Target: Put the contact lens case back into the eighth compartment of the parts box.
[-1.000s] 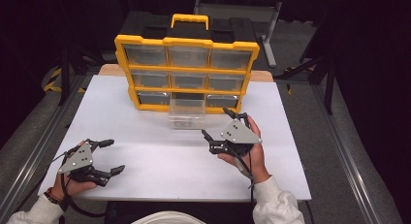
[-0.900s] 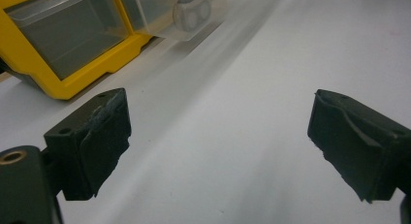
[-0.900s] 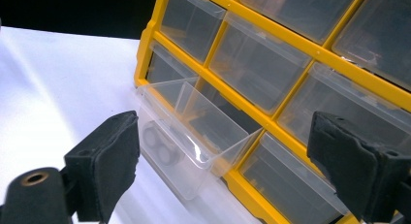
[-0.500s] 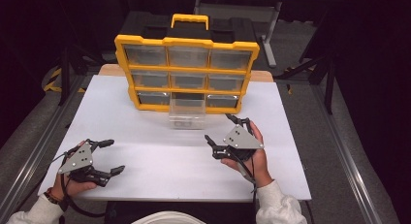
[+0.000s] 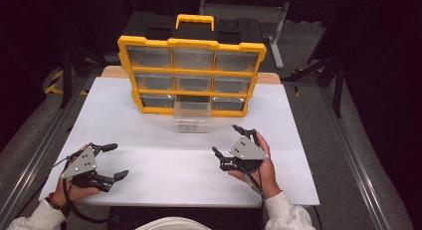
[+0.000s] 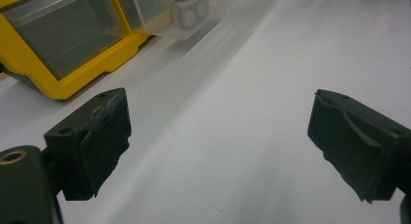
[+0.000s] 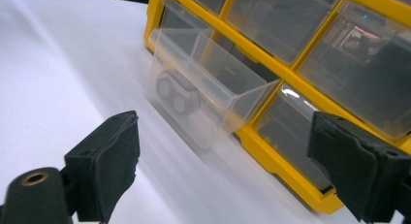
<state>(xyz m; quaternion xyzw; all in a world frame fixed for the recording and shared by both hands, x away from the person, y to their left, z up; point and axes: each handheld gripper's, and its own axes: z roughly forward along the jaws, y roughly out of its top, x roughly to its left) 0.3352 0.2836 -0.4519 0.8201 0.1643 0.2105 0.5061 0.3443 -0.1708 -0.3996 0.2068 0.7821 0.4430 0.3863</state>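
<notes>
At the far middle of the white table stands a yellow organizer with three rows of clear drawers and a handle on top. Its bottom-middle drawer is pulled out onto the tabletop, its front touching the surface; the right gripper view shows a small dark two-holed piece at its front wall. Bare white surface spreads wide in front of the organizer and to both sides of it, reaching the near edge. The right gripper hangs over that bare stretch, near the drawer's front but apart from it, jaws spread wide with nothing between them. The left gripper sits near the near-left corner, well apart from the organizer, jaws likewise parted and empty. Beyond the table's edges lie grey floor strips and dark stands; the room behind is black.
</notes>
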